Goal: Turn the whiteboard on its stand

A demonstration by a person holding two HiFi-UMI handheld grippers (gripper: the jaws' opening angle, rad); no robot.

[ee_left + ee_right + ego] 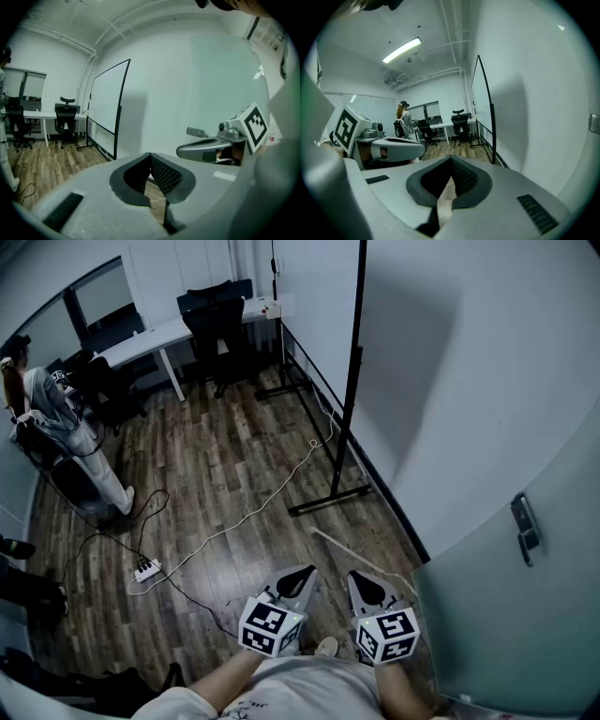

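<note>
The whiteboard stands edge-on close to the right wall on a black stand with a floor foot. It shows as a white panel in a black frame in the left gripper view and the right gripper view. Both grippers are held low in front of the person's body, well short of the board. My left gripper is shut with nothing in it. My right gripper is also shut and empty. Each gripper sees the other beside it.
A person stands at the far left by office chairs. A white desk with a black chair is at the back. A power strip and a white cable lie on the wood floor. A door with a handle is at the right.
</note>
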